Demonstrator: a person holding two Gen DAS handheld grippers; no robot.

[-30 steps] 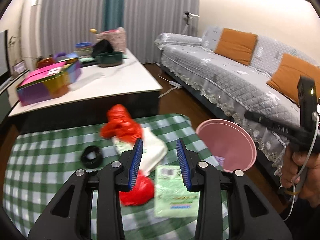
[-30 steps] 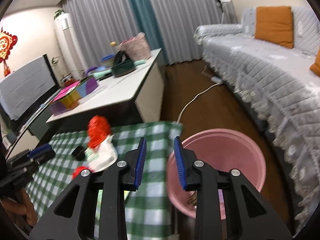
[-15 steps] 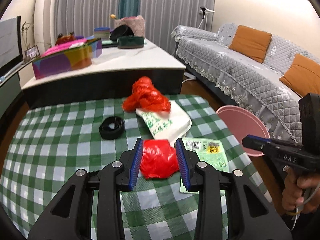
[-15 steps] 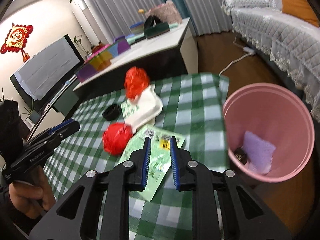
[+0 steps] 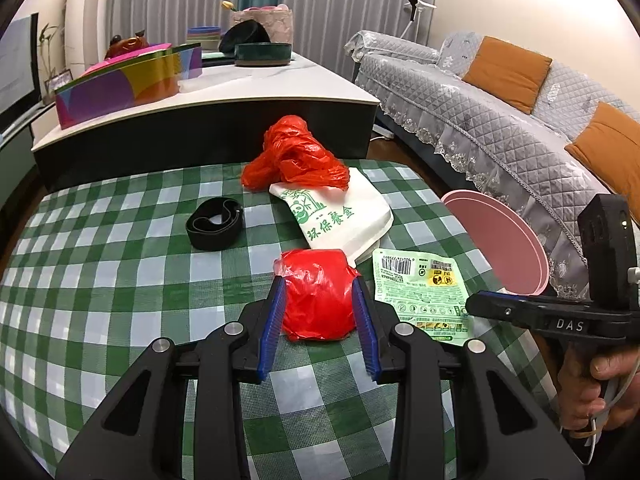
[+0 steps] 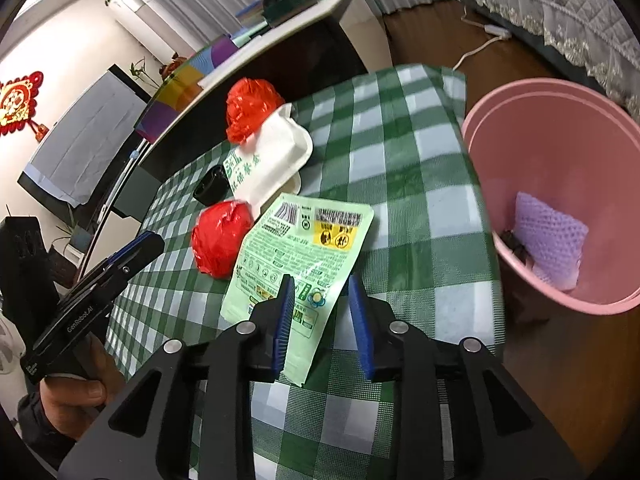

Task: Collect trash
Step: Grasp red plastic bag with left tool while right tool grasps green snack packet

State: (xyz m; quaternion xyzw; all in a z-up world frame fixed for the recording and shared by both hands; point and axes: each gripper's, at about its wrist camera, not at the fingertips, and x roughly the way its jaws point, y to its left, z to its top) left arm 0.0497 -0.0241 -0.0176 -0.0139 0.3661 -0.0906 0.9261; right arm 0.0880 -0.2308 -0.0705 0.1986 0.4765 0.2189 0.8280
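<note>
On the green checked cloth [image 5: 120, 280] lie a red bag ball [image 5: 316, 296], a green packet [image 5: 416, 288], a white foam box [image 5: 340, 212], a crumpled red bag [image 5: 292, 156] and a black band [image 5: 214, 222]. My left gripper [image 5: 318, 284] is open and frames the red ball. In the right wrist view the left gripper [image 6: 150, 242] stands just short of the red ball [image 6: 222, 236]. My right gripper [image 6: 321, 284] hovers over the green packet's [image 6: 296, 240] near end. Its jaws are opening, and the pads do not press the packet.
A pink bin [image 6: 540, 128] stands on the floor right of the cloth, with a purple net [image 6: 550, 236] inside. Behind the cloth is a low white table [image 5: 248, 84] with a coloured box [image 5: 128, 84]. A grey sofa [image 5: 480, 120] runs along the right.
Both grippers sank toward the cloth. The left one came up to the red ball. The right one swung from above the pink bin to the green packet, and its jaws narrowed, then widened.
</note>
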